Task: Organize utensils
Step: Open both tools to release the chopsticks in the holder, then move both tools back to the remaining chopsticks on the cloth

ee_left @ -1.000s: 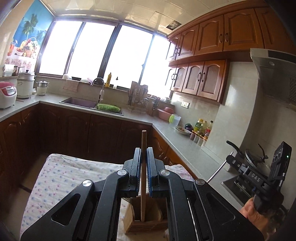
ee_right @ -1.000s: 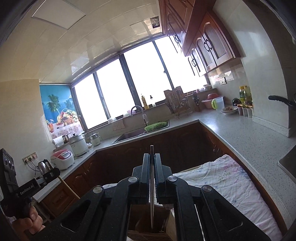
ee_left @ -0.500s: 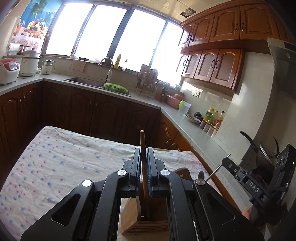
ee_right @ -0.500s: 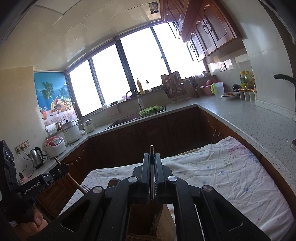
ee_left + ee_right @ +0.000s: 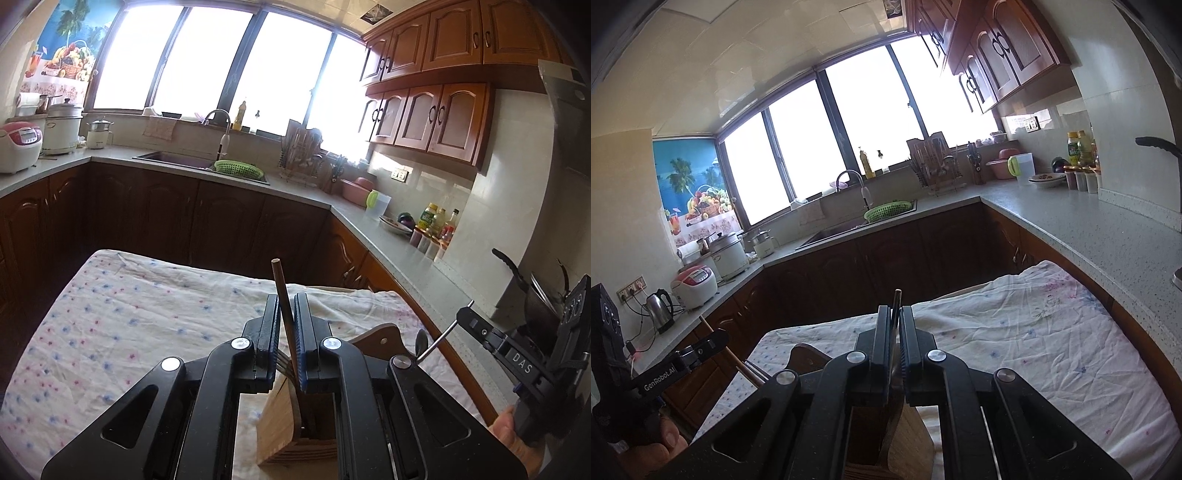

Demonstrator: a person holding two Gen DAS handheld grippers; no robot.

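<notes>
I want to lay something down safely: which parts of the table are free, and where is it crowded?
The flowered cloth is bare left of the wooden holder, up to the dark cabinets. Its right half, beside the grey counter, is bare too. It is crowded only at the holder, where utensils stand.

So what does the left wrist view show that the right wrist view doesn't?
Left wrist only: the range hood, the stove pots, and the right gripper from outside, its jaws opening with a thin metal utensil between them.
Right wrist only: the kettle, the wall sockets, and the left gripper from outside, shut on a wooden handle.
Both: the sink, green basket, rice cooker, floral cloth and wooden holder.
</notes>
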